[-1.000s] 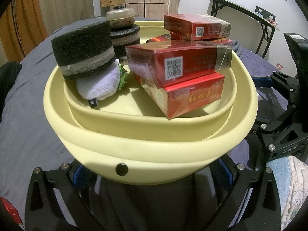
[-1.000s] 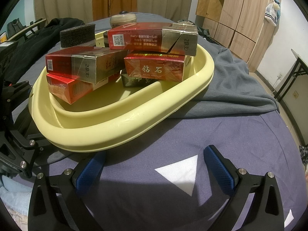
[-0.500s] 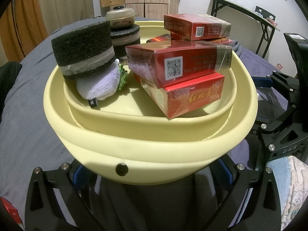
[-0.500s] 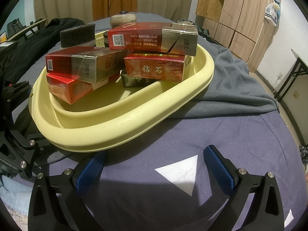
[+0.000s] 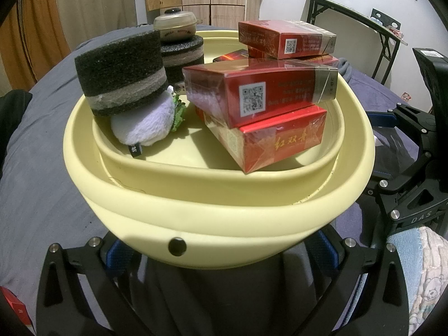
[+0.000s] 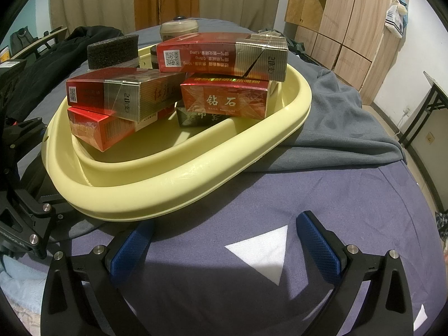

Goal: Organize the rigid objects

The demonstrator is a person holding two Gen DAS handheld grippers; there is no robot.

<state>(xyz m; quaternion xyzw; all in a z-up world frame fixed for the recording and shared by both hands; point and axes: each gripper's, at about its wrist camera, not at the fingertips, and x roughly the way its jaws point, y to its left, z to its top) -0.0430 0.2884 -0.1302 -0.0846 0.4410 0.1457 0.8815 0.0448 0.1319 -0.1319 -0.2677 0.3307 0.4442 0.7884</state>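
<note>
A pale yellow basin (image 5: 224, 218) (image 6: 173, 179) sits on a bed and holds several red cigarette boxes (image 5: 260, 98) (image 6: 221, 56), two dark foam cylinders (image 5: 123, 72) (image 6: 113, 51), a white plush toy (image 5: 142, 126) and a small lidded jar (image 5: 175, 25). My left gripper (image 5: 221, 249) is open, its fingers either side of the basin's near wall and partly hidden under it. My right gripper (image 6: 224, 240) is open and empty over the bed cover, just short of the basin's rim.
A grey blanket (image 6: 336, 117) lies under the basin's far side, on the purple bed cover (image 6: 308, 196). Black clothes (image 6: 56, 56) lie far left. Wooden wardrobes (image 6: 350, 22) stand behind. A folding table (image 5: 350, 8) stands by the wall. A red box corner (image 5: 11, 308) shows lower left.
</note>
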